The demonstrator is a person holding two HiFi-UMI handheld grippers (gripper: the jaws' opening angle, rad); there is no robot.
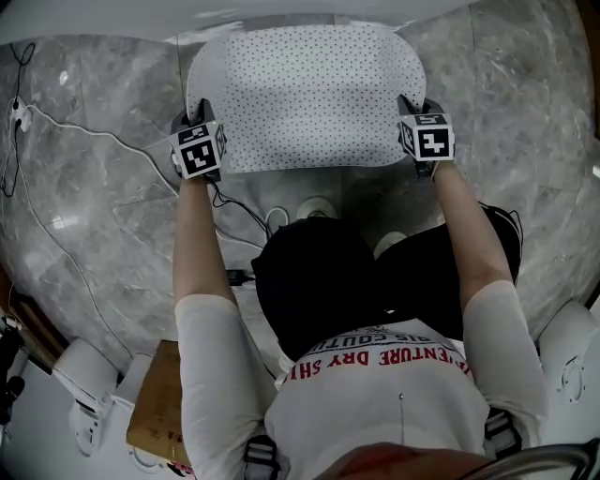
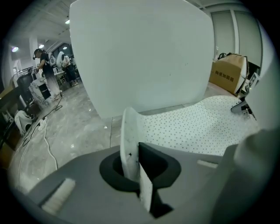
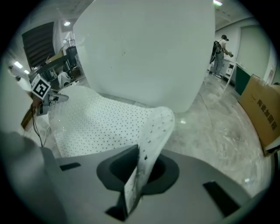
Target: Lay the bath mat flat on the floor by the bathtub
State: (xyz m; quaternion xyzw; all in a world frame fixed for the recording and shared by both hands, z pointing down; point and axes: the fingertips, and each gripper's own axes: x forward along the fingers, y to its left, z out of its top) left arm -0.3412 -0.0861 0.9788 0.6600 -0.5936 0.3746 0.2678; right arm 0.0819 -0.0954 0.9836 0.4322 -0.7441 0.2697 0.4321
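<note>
A white bath mat point(image 1: 305, 94) with small dark dots is spread out in front of the white bathtub point(image 1: 187, 21). My left gripper point(image 1: 199, 148) is shut on the mat's near left corner, my right gripper point(image 1: 427, 136) on its near right corner. In the left gripper view the mat's edge point(image 2: 129, 144) stands pinched between the jaws, with the bathtub wall point(image 2: 140, 52) close ahead. The right gripper view shows the other corner point(image 3: 151, 140) curling up out of the shut jaws, the rest of the mat point(image 3: 96, 122) stretching left toward the tub point(image 3: 144, 52).
The floor is grey marble tile point(image 1: 94, 216). A white cable point(image 1: 84, 131) runs across it at the left, a dark cable point(image 1: 239, 211) near my feet. A cardboard box point(image 3: 262, 109) stands to the right, another box point(image 2: 227, 72) beyond the mat. People point(image 2: 43, 65) stand far off.
</note>
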